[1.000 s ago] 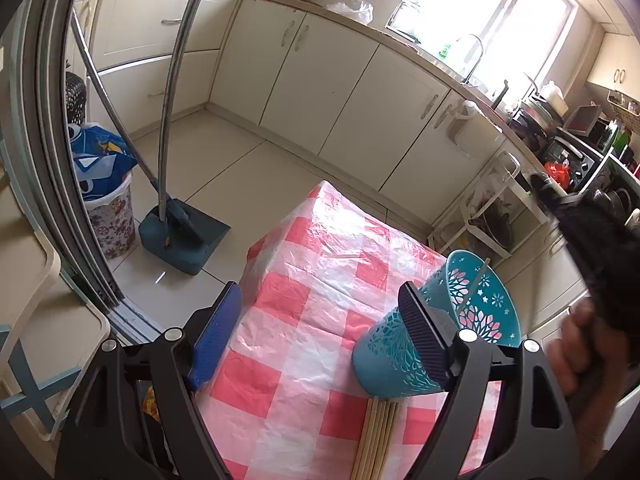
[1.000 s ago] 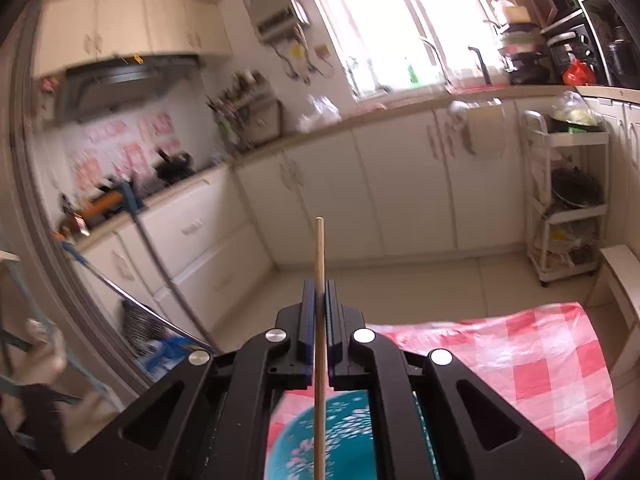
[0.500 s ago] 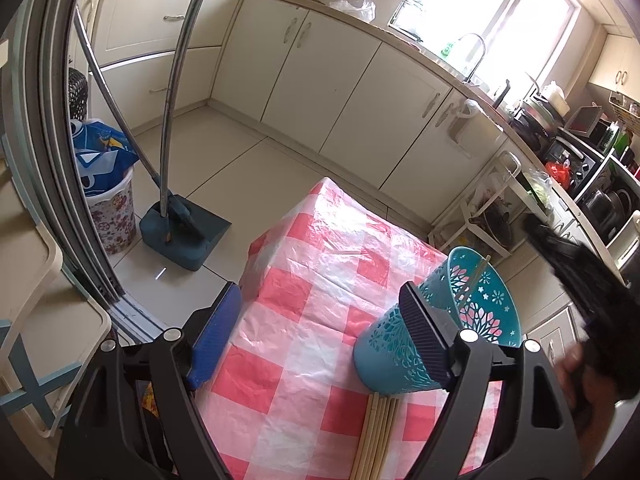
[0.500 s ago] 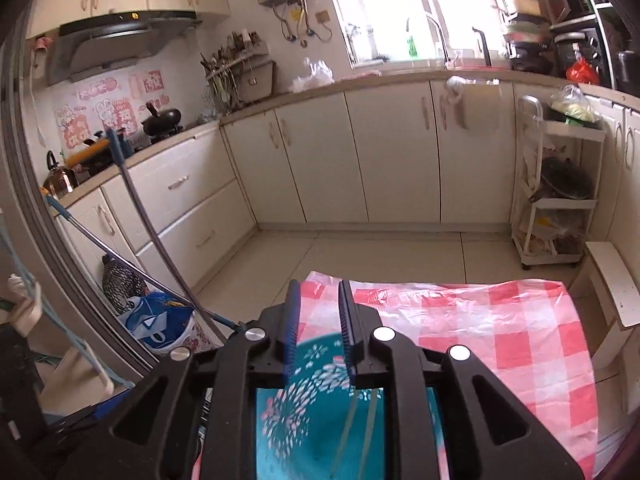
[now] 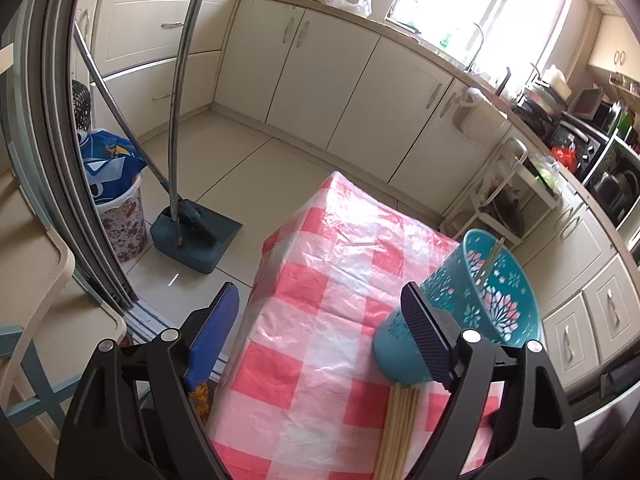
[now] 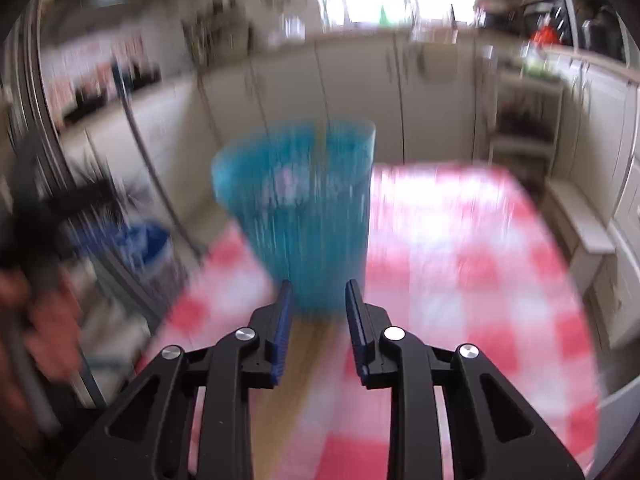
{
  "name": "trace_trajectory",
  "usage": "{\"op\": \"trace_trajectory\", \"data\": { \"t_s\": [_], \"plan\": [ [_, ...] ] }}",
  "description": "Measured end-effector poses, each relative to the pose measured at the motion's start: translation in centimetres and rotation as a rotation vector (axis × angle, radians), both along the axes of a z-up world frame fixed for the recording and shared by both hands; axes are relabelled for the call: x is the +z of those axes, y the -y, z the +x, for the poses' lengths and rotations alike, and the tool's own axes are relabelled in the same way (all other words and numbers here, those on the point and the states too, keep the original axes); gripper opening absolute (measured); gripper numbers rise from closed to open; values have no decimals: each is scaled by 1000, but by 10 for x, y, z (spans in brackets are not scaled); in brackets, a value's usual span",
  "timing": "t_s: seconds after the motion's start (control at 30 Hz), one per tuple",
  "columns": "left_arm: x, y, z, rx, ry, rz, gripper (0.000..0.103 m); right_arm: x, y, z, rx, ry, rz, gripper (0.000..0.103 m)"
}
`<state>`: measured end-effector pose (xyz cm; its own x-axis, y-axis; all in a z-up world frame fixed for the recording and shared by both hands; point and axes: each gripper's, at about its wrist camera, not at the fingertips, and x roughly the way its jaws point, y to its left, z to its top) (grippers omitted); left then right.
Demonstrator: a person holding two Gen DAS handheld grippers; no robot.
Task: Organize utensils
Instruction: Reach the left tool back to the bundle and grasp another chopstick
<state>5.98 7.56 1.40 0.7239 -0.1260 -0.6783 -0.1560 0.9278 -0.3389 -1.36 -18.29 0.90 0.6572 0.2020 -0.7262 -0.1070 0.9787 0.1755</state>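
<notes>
A teal cutout holder (image 5: pixel 476 300) stands on the red-checked tablecloth (image 5: pixel 320 320), with one wooden chopstick (image 5: pixel 490 262) leaning inside it. A bundle of wooden chopsticks (image 5: pixel 400 428) lies on the cloth just in front of the holder. My left gripper (image 5: pixel 320 328) is wide open and empty, its right finger beside the holder. In the blurred right wrist view, my right gripper (image 6: pixel 318 312) is open and empty, low over the chopsticks (image 6: pixel 280 392), just in front of the holder (image 6: pixel 304 208).
A dustpan and broom (image 5: pixel 192 236) and a floral bin (image 5: pixel 120 216) stand on the floor to the left. Cabinets (image 5: pixel 320 72) run along the back. A white rack (image 5: pixel 504 200) stands at the right. The table's left edge (image 5: pixel 256 292) drops off near my left finger.
My right gripper let go of the chopstick into the holder, opened, and dropped fast from above the holder to table level in front of it. The left gripper has barely moved.
</notes>
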Motion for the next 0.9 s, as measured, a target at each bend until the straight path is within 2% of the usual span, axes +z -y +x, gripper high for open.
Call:
{"op": "trace_trajectory", "data": {
  "t_s": [0.13,0.33,0.47,0.53,0.63,0.9],
  "plan": [
    [-5,3,-1,-18,-18,40,80,-33,-11,14,-8,-80,-21,19],
    [-28,25,0,-104,-91,122,80,-49,-22,24,-1,-111,-88,17],
    [-49,49,-3,-195,-145,168,80,-53,-26,23,10,-110,-133,15],
    [-59,59,-5,-231,-168,200,80,-54,-20,21,15,-116,-101,15],
    [-70,66,-4,-256,-199,202,80,-52,-13,18,21,-115,-112,11],
    [-90,96,-5,-344,-239,251,80,-52,7,15,-6,-126,-72,10]
  ]
}}
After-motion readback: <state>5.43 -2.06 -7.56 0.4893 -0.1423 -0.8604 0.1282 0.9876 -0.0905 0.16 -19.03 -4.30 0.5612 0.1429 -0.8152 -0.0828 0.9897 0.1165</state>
